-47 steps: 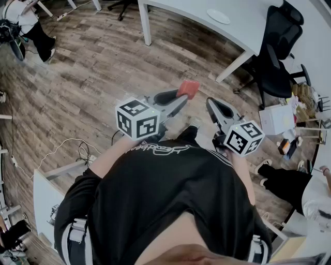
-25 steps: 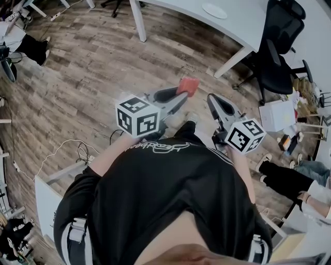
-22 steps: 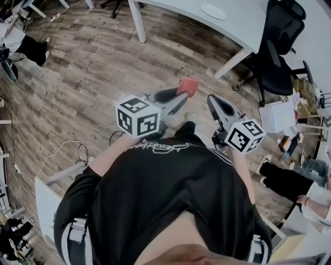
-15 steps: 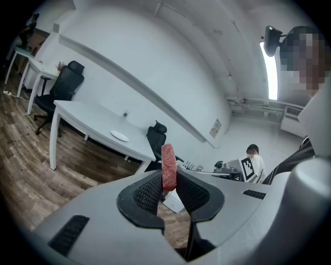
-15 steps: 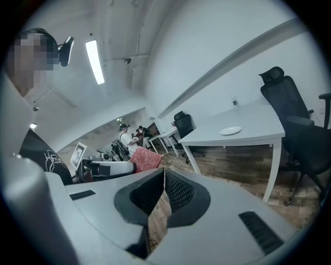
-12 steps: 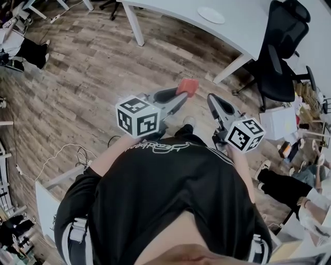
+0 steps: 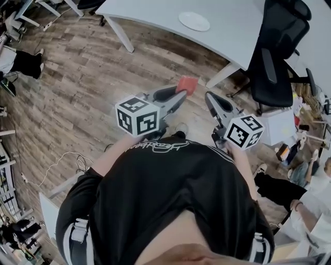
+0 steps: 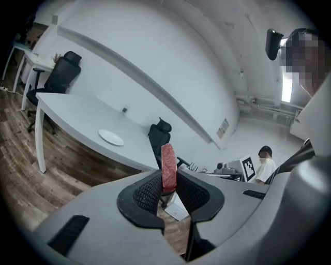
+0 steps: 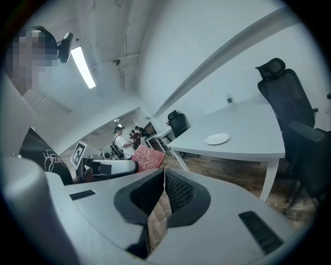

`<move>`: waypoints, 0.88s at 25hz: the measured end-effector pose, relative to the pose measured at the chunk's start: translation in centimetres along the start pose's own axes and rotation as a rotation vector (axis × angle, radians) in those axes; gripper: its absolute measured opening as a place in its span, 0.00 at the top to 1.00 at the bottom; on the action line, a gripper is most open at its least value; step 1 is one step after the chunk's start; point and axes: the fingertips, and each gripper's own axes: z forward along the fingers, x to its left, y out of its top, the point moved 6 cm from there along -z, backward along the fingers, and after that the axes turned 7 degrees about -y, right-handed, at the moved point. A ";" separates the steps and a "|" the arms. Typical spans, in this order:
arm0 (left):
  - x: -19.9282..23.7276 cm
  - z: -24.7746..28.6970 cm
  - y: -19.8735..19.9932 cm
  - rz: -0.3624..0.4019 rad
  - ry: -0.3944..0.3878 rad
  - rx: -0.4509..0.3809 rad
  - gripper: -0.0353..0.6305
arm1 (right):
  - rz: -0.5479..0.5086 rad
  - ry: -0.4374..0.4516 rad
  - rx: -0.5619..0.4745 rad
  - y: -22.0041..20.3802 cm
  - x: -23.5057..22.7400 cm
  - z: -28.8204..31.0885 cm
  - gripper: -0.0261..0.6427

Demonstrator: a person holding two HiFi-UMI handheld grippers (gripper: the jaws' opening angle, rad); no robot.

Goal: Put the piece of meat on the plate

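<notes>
Left gripper (image 8: 168,192) is clamped on the meat (image 8: 168,165), held edge-up by its lower end, over the floor, short of the table (image 7: 155,15). Plate (image 7: 194,21) sits in from the table's near edge. Right gripper (image 9: 163,178) jaws are together, empty. Risk: with so shallow a grip, the meat could slip out in carrying.

The lower end of the piece of meat (image 8: 168,164) is hidden within the left gripper (image 7: 182,94); the head view's top edge cuts the white table (image 7: 150,15); a small object (image 8: 124,108) on it is too tiny to identify.
</notes>
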 end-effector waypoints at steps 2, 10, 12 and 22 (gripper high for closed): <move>0.9 2.0 0.8 -0.001 0.003 0.006 0.82 | 0.011 -0.003 0.001 0.9 -2.0 0.4 0.94; 3.3 8.4 2.8 -0.019 0.006 0.016 0.82 | 0.027 -0.007 0.017 3.6 -8.6 1.4 0.94; 3.9 9.7 3.2 -0.025 0.011 0.018 0.82 | 0.025 -0.003 0.028 4.0 -10.0 1.8 0.94; 6.6 11.5 4.4 -0.032 0.040 0.012 0.82 | 0.018 0.022 0.022 5.2 -12.9 4.7 0.94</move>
